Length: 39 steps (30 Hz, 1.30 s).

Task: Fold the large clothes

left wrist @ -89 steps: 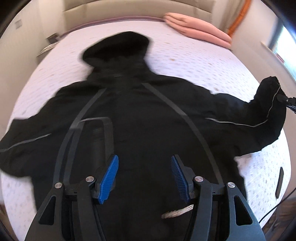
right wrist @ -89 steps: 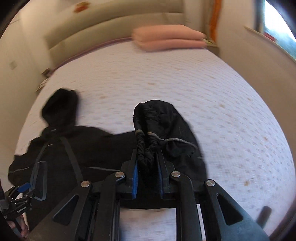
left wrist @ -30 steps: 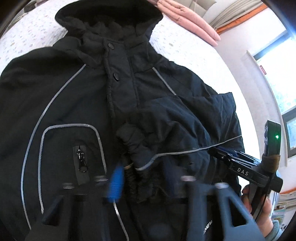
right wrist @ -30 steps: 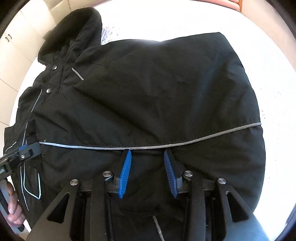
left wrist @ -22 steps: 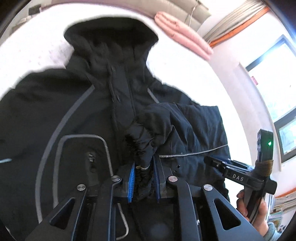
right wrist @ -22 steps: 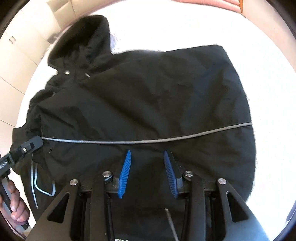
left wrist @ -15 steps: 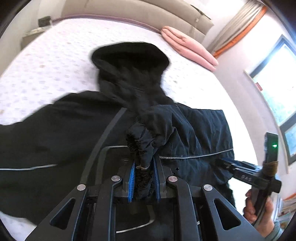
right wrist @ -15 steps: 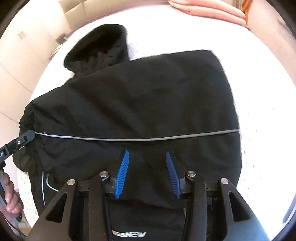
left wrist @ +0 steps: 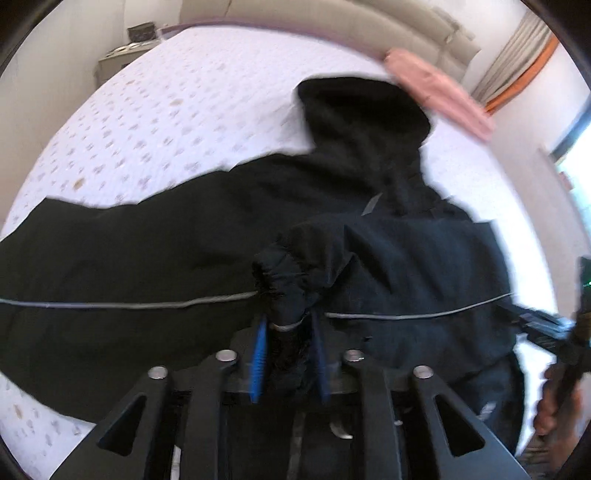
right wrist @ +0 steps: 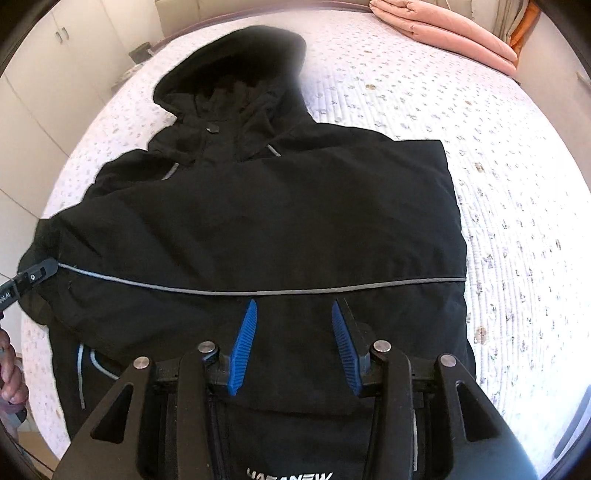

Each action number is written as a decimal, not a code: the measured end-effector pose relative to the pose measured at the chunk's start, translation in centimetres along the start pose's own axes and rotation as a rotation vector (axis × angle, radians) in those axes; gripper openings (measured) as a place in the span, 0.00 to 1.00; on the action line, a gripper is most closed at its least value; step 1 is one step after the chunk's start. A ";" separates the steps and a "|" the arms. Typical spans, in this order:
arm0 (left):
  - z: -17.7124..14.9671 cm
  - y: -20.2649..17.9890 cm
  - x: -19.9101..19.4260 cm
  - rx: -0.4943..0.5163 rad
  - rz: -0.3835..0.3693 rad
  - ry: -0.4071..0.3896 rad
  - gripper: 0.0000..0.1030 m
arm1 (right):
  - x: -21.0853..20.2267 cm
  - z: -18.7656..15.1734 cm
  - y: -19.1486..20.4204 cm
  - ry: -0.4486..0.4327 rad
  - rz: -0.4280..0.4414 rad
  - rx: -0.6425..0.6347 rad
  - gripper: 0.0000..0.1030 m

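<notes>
Left wrist view first: my left gripper has its blue pads pressed together on the gathered elastic cuff of one sleeve of the black hooded jacket, with the cuff bunched up between the jaws and rising just above them. From there the sleeve runs off to the right, folded across the jacket's chest, its grey reflective piping drawn out in a line toward my right gripper, which I see at the right edge with the hand under it (this frame is motion-blurred, so fine detail is soft). From the right wrist camera, my right gripper hovers with its jaws apart and nothing between them, just over the folded sleeve, a little below the piping that crosses the frame; I cannot tell whether the pads touch the cloth. At the left edge of that view the tip of the left gripper meets the end of the piping line. The jacket lies front up on the bed, hood toward the headboard, the other sleeve stretched out flat to the left in the left view. The bed has a white quilted cover with small faded prints. A folded pink blanket sits at the head of the bed, near an orange-edged curtain, and pale cupboard doors stand along the wall on the left side.
</notes>
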State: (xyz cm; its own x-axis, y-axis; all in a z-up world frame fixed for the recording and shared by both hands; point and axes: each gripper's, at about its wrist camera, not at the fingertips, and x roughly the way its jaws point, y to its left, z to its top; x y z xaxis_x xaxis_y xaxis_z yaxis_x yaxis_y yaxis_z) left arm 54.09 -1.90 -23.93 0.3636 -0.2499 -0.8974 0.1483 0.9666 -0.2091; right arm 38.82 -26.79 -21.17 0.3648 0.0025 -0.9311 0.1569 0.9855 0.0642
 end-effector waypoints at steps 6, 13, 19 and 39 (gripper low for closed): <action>-0.9 0.4 -0.5 -0.008 0.149 -0.025 0.57 | 4.9 -0.4 -0.3 0.073 -0.090 0.002 0.52; -0.3 -4.2 -4.4 0.101 0.114 -0.127 0.57 | 6.3 0.3 1.4 0.098 -0.146 -0.045 0.54; -0.4 -8.8 -2.8 0.198 0.042 -0.092 0.57 | 2.9 1.2 3.3 0.029 -0.072 -0.029 0.54; -2.8 -5.3 1.1 0.089 -0.026 0.046 0.57 | 6.5 -0.5 5.3 0.104 -0.035 -0.002 0.54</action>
State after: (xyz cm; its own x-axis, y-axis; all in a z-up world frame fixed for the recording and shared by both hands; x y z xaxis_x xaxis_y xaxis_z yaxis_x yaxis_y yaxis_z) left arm 51.13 -7.19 -24.92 0.3164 -0.2696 -0.9095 0.2390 0.9505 -0.1986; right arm 41.54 -21.49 -27.07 0.2617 -0.0147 -0.9650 0.1657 0.9857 0.0299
